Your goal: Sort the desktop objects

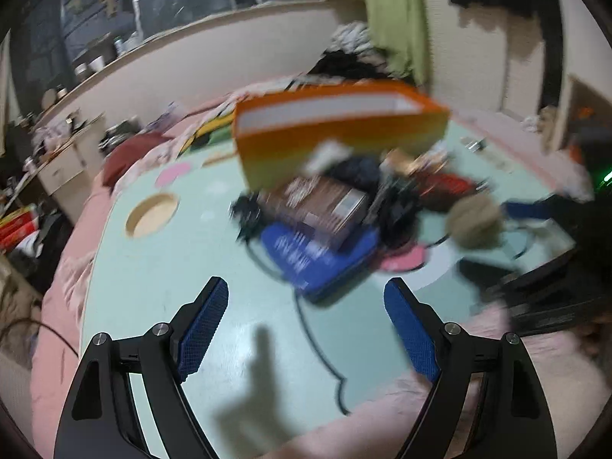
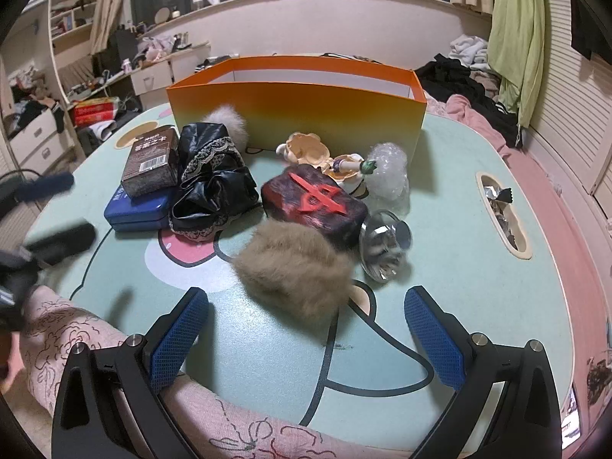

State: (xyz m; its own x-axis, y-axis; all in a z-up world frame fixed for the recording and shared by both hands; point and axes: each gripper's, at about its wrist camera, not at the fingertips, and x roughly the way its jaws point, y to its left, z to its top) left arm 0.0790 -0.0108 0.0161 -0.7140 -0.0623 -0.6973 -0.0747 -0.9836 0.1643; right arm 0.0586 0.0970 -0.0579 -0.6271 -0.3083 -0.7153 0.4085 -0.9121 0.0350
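Observation:
An open orange box (image 2: 298, 114) stands at the back of the mint table (image 2: 478, 275). In front of it lie a brown carton (image 2: 153, 160) on a blue tin (image 2: 134, 206), black lace cloth (image 2: 214, 187), a red-and-black case (image 2: 313, 202), a tan fur ball (image 2: 294, 267), a glass lid (image 2: 386, 248), a figurine (image 2: 325, 153) and bubble wrap (image 2: 390, 168). My right gripper (image 2: 306, 294) is open just short of the fur ball, holding nothing. My left gripper (image 1: 306, 287) is open and empty, facing the blue tin (image 1: 306, 256); its view is blurred.
A round cup recess (image 1: 151, 216) sits in the table's left side, and a slot (image 2: 501, 214) holding wrappers is on the right. Pink patterned fabric (image 2: 229, 420) covers the near edge. Clothes (image 2: 459, 76) and cluttered drawers (image 2: 153, 72) lie beyond the table.

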